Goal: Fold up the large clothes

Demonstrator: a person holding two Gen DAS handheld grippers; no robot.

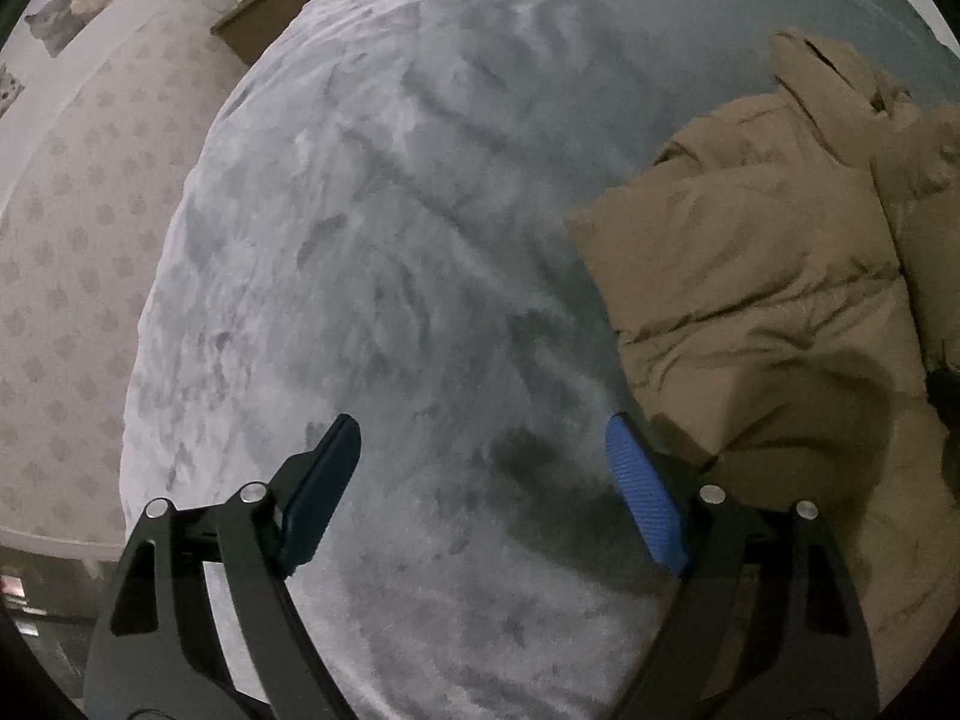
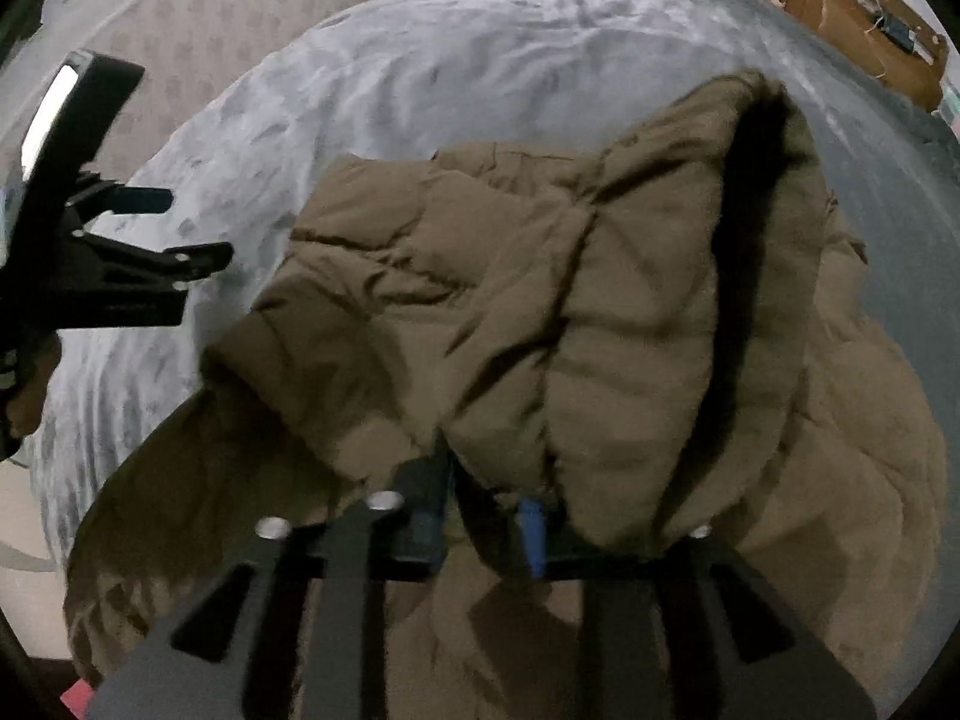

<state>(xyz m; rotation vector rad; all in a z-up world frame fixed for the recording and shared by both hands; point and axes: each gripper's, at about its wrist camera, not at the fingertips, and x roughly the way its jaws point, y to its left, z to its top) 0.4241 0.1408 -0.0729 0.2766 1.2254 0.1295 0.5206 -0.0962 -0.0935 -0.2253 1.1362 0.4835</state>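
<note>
On the grey bedspread (image 1: 390,240) the brown puffer jacket (image 2: 570,300) lies half-folded, right gripper (image 2: 486,516) clamped on its edge, left gripper (image 1: 486,480) spread empty.

The right gripper (image 2: 480,516) pointed down at a brown padded jacket (image 2: 600,312) heaped on a grey-blue bedspread (image 2: 420,60). Its jaws stood narrowly apart with a fold of the jacket between them; pad contact could not be confirmed. The left gripper (image 2: 186,228) hovered at the left edge, jaws apart, over bare bedspread.
</note>
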